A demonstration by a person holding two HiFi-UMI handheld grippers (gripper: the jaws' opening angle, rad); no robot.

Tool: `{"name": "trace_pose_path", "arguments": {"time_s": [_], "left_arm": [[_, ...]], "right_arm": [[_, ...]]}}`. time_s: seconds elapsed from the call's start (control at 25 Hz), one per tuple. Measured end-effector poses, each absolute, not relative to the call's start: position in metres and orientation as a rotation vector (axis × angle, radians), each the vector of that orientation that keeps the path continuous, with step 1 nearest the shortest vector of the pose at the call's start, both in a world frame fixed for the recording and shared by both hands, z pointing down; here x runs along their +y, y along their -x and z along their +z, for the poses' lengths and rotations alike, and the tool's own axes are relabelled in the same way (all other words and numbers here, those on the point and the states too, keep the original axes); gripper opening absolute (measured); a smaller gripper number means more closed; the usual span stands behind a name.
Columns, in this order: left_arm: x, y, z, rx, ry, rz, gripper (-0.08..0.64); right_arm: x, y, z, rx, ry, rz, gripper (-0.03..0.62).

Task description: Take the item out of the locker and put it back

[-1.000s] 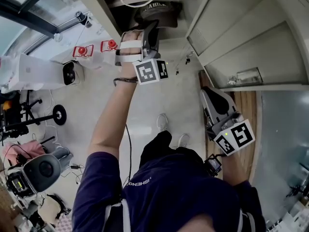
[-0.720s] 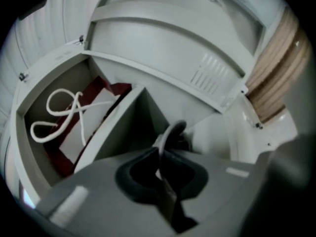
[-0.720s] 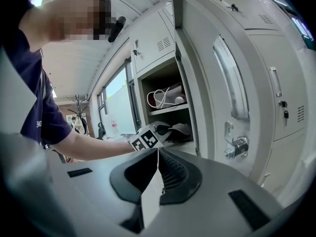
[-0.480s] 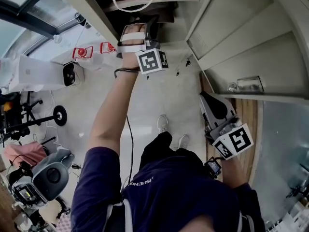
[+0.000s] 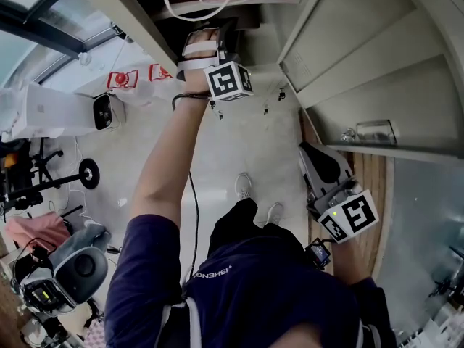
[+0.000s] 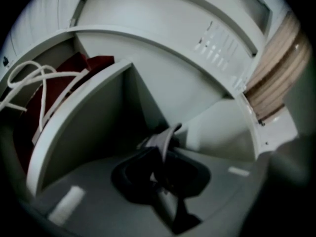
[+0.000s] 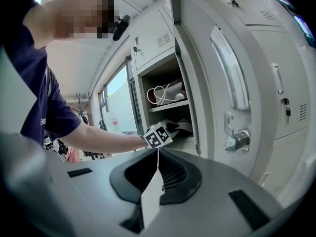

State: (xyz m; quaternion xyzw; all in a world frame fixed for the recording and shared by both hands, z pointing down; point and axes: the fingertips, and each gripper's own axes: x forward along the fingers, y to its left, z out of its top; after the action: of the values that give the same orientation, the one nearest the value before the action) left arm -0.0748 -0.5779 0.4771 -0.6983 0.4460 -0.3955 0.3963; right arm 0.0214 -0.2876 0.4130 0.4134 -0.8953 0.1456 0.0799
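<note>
Your right gripper [image 7: 158, 152] hangs outside the locker [image 7: 170, 104], by its open door, jaws closed on nothing. Your left gripper [image 6: 161, 150] is inside the locker's lower compartment; its jaws have just been opening and stand slightly apart, with a pale edge of the dark cap [image 7: 182, 127] between them. Red bag [image 6: 74, 78] sits on the locker's upper shelf. Looks like the put-back release: next, widen the jaws clear of the cap and back straight out of the locker without dragging it

- Lower compartment [image 6: 197, 95]: front open, free room around the cap [image 6: 160, 141].
- Shelf [image 6: 84, 127] limits headroom; red bag [image 6: 94, 64] fills the upper bay.
- Open locker door [image 5: 362, 71] bounds the right side.
</note>
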Motion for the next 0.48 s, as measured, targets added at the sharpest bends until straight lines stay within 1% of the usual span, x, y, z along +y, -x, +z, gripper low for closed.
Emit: {"name": "trace_pose_path", "arguments": {"time_s": [0.28, 0.48], "left_arm": [[-0.585, 0.072, 0.487, 1.128, 1.842, -1.033, 0.078], [-0.584, 0.073, 0.494, 1.127, 1.903, -1.055, 0.118]], "right_arm": [[-0.285, -0.023, 0.413, -2.674, -1.252, 0.434, 0.006], [-0.280, -0.027, 0.412, -2.666, -1.271, 0.437, 0.006]]}}
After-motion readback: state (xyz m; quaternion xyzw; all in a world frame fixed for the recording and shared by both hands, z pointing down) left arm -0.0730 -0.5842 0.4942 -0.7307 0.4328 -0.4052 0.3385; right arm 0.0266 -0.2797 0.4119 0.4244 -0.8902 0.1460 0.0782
